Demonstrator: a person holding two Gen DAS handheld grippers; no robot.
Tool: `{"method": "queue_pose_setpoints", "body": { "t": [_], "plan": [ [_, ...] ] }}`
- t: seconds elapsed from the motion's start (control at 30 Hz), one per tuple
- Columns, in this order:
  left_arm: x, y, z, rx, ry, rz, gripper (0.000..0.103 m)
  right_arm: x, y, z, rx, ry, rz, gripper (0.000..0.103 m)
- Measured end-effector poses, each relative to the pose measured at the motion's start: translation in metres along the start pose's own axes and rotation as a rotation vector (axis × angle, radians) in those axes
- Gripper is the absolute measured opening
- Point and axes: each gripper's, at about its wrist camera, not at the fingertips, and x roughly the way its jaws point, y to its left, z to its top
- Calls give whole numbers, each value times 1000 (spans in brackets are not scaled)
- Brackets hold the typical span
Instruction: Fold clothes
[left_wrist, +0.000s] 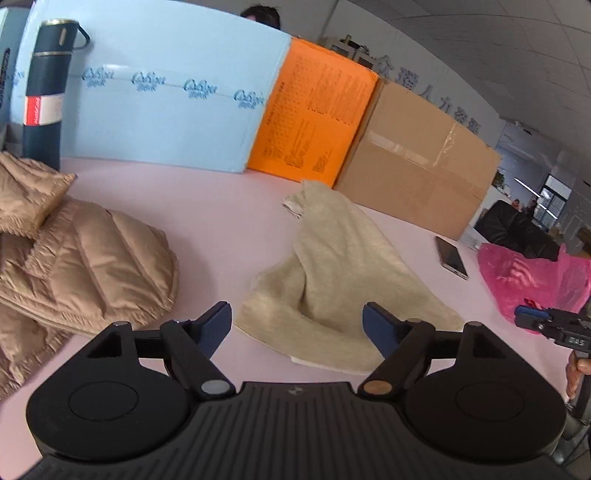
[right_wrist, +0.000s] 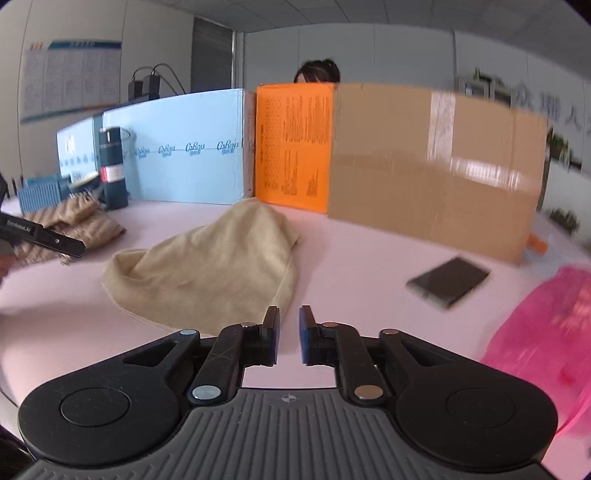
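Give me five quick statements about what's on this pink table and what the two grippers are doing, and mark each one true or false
1. The left gripper has its jaws spread wide with nothing between them. True.
2. The beige cloth lies neatly folded into a flat square. False: it sits in a crumpled heap.
3. A phone lies flat on the table between the cloth and the pink bag. True.
4. The right gripper is clamped on the tan puffer jacket. False: its jaws hold nothing, with a narrow gap between them.
5. The dark flask lies on its side. False: it stands upright.
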Motion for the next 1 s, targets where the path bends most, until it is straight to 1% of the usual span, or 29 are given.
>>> {"method": "queue_pose_setpoints", "body": {
  "t": [0.03,0.1,0.13,0.2,0.23,0.33,0.4,0.43,0.47,0.5,0.53,0.57,0.6,0.67,0.7,0.77,0.83,0.9,1.0],
  "plan": [
    [4,-1,4,10,-7,47,76,5,-5,-1,61,1,25,52],
    [16,-2,9,29,-4,117,76,18,-16,-1,184,-5,61,68],
    [22,0,11,43,6,141,76,27,-20,0,228,9,71,68],
    [36,-2,13,74,22,155,77,48,-25,2,282,46,72,68],
    [45,-4,13,95,30,167,78,59,-24,4,280,63,63,68],
    [64,-8,10,142,39,265,79,90,-16,9,246,139,56,68],
    [76,-7,7,169,63,273,77,104,-7,8,186,163,60,69],
    [82,-6,5,179,100,250,50,110,-1,7,153,172,62,66],
    [87,-5,3,179,135,218,17,116,4,8,116,182,88,60],
    [88,-6,5,169,139,194,13,121,7,9,97,187,105,43],
    [89,-8,10,165,146,174,6,126,8,13,98,194,112,20],
    [89,-11,19,158,147,153,6,133,6,17,118,204,134,8],
    [89,-14,32,142,136,133,6,140,2,23,159,210,159,5],
    [89,-19,59,112,113,97,6,152,-6,38,245,202,205,5],
    [88,-21,74,100,99,96,6,157,-9,49,280,182,229,5],
    [86,-24,106,75,67,96,6,160,-12,73,325,119,261,5],
    [79,-25,143,50,11,108,6,160,-17,100,359,43,286,5],
    [72,-28,185,32,-49,128,6,160,-22,132,382,-22,289,5],
    [63,-37,243,14,-152,166,6,152,-28,195,381,-143,289,5]
  ]
}}
